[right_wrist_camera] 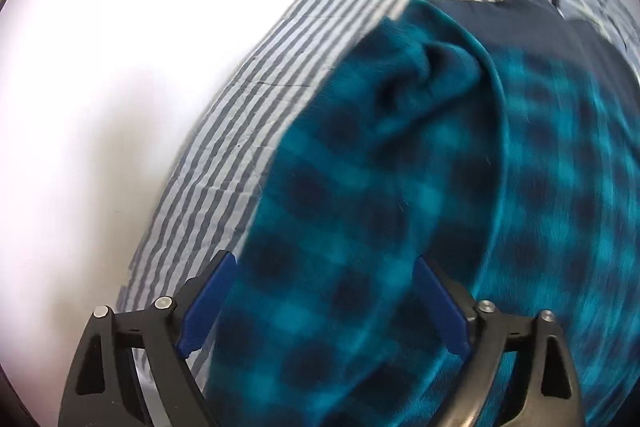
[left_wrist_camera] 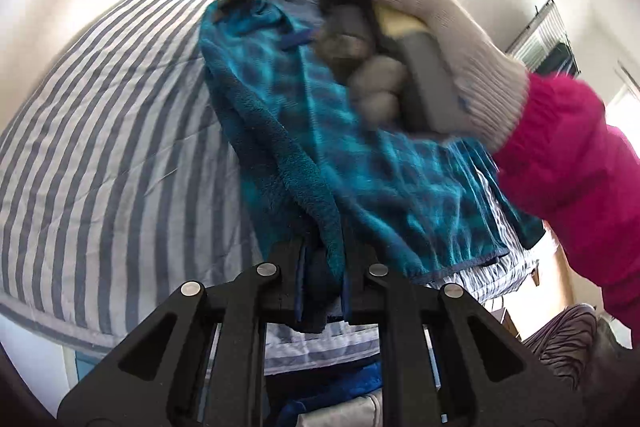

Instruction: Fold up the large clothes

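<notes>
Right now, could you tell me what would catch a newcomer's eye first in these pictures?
The teal plaid fleece garment dominates, spread across the striped bedding. The left gripper is shut on a bunched fold of it at the near edge. Above the fleece, a gloved hand with a bright pink sleeve holds the other tool, and the right gripper hangs open over the fabric.

Motion blur smears the person's grey knitted glove (left_wrist_camera: 432, 39) and the black tool it grips. The teal checked fleece garment (right_wrist_camera: 400, 227) runs off the right wrist view's lower edge, hiding the striped bed cover (right_wrist_camera: 256, 131) beneath.
</notes>
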`<state>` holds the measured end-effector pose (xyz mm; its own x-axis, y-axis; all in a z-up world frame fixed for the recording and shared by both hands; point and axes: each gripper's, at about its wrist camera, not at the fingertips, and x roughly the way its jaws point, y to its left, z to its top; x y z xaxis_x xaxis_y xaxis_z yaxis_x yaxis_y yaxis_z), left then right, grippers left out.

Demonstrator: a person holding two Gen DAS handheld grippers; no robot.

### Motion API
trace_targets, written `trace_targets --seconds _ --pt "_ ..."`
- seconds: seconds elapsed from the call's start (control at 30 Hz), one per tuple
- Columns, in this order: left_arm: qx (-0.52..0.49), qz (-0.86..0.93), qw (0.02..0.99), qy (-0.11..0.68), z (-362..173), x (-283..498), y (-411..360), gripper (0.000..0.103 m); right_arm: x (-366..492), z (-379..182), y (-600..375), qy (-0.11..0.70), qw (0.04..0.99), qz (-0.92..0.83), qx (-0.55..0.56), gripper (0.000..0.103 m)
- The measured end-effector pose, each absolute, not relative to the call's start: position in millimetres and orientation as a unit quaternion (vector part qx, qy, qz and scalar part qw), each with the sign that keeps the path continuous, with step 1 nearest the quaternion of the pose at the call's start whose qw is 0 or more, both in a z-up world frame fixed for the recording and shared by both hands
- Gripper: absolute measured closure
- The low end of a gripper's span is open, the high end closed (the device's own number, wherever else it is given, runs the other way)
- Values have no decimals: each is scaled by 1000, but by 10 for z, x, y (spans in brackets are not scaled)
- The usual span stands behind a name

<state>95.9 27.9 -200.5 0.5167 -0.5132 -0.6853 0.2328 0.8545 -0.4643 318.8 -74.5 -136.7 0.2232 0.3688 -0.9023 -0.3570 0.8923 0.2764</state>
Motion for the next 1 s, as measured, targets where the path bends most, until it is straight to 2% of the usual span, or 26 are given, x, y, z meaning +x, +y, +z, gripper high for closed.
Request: trace_targets --seconds 0.27,0.37,0.43,0.5,0.7,0.87,1.0 --pt "-116 -221 862 441 -1922 878 -13 92 3200 -1722 -344 617 751 211 -106 26" --pt "-88 -219 867 439 -1891 873 -168 92 3177 -1772 -403 613 755 205 -114 51" --pt "-69 -219 869 437 -1874 862 -271 93 3229 -1761 -521 611 758 204 -107 78" --pt "-57 -219 871 437 -1861 864 -353 93 3309 -1765 -758 613 757 215 -69 91" --pt "-2 -225 875 429 -1782 831 -652 93 3426 -1697 -1705 586 755 263 132 93" --pt "63 -240 867 433 -1762 780 -1088 93 3398 -1871 -2659 535 732 291 305 94" --pt "103 -252 855 441 -1863 766 -1417 93 3248 -2193 -3232 533 723 255 359 94"
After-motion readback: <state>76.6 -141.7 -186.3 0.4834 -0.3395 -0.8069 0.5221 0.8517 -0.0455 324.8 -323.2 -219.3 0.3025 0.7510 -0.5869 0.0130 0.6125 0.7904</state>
